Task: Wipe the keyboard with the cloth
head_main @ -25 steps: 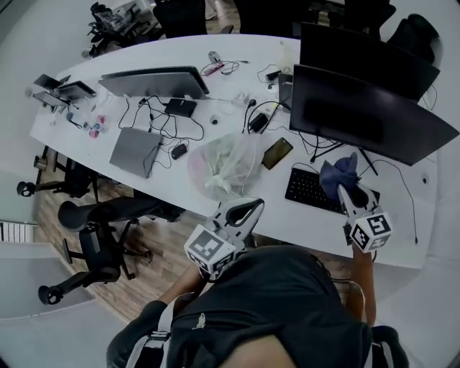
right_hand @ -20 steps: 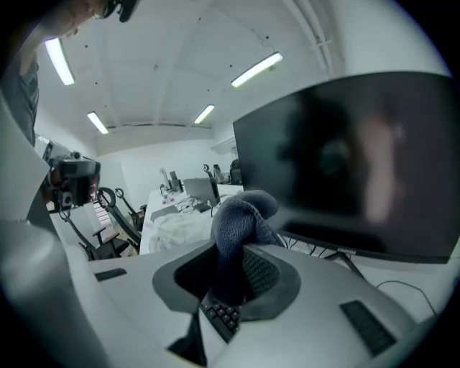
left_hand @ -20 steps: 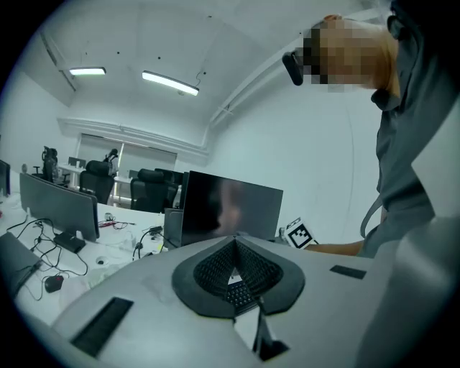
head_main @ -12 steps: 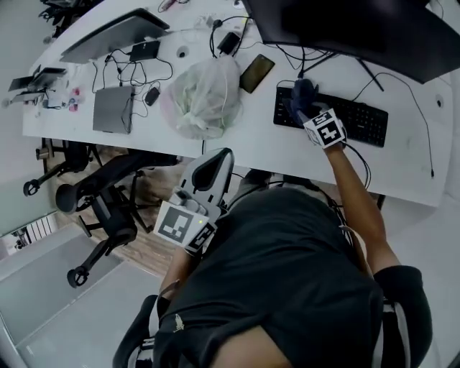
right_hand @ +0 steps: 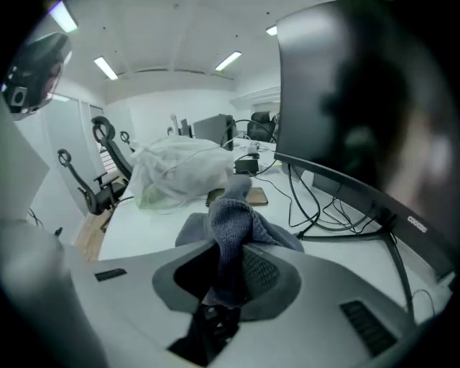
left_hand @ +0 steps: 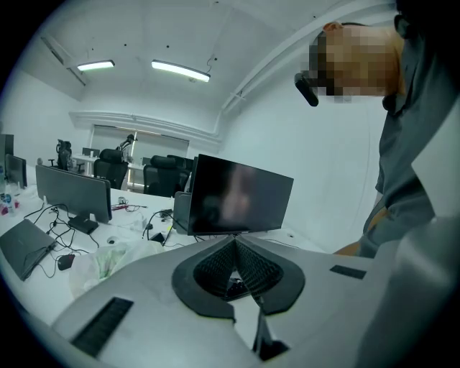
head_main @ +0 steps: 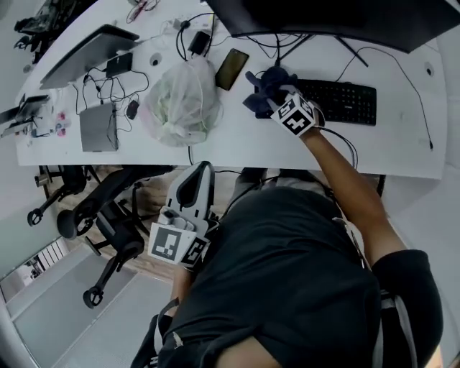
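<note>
wiping looks under way: right gripper [head_main: 279, 100] clamps blue-grey knitted cloth [head_main: 260, 88] at left end of black keyboard [head_main: 338, 102]; left gripper [head_main: 198, 176], jaws together and empty, hangs low; next, probably sweep rightward across keys.

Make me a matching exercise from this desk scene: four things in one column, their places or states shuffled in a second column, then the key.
Things
1. cloth
2. keyboard
3. phone
4. left gripper

Places or states
A. held off the desk, fingers shut on nothing
B. lying between the plastic bag and the cloth
C. clamped in the right gripper, at the keyboard's left end
D. flat on the desk in front of the monitor

Pairs: 1-C, 2-D, 3-B, 4-A
</note>
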A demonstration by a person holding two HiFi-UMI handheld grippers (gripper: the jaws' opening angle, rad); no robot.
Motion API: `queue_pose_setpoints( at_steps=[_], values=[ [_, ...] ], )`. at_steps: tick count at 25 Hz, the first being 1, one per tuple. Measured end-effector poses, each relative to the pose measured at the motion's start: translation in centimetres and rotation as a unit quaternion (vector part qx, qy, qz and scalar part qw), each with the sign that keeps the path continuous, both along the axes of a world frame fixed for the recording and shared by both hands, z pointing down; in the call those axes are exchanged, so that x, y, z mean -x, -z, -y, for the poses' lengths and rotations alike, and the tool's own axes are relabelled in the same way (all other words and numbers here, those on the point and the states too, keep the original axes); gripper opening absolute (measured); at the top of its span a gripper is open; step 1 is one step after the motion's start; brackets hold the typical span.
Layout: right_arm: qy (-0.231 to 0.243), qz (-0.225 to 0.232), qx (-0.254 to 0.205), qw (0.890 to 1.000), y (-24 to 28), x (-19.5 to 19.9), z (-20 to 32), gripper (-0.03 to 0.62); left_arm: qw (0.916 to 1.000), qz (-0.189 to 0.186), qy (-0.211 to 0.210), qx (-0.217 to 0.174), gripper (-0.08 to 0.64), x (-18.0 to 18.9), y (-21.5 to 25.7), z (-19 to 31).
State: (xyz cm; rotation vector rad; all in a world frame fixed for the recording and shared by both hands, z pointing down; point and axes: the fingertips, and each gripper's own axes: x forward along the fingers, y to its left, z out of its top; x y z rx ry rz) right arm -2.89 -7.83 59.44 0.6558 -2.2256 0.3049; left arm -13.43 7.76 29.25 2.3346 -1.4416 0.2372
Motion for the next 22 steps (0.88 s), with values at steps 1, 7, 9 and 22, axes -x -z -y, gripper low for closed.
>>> queue_pose_setpoints(
  at_steps=[1, 7, 9, 22],
  values=[
    [0.000, -0.011, 0.001, 1.000, -0.9, 0.2, 1.1, 0.072, 1.0000, 0.001, -0.004, 0.004, 0.002, -0.3, -0.2, -0.1],
    [0.056, -0.044, 0.100, 0.992, -3.8, -2.0, -6.1, 0.072, 0.9998, 0.002, -0.018, 0.004, 0.002, -1.3, 0.0, 0.5],
    [0.033, -0.043, 0.112, 0.992, -4.2, -3.6, -8.1, 0.072, 0.9999, 0.001, -0.011, 0.004, 0.002, -0.6, 0.0, 0.4],
    [-0.018, -0.043, 0.070, 0.996, -4.4, -5.7, -1.5, 0.071, 0.9985, 0.029, -0.039, 0.024, 0.002, -2.2, -0.5, 2.6]
  ],
)
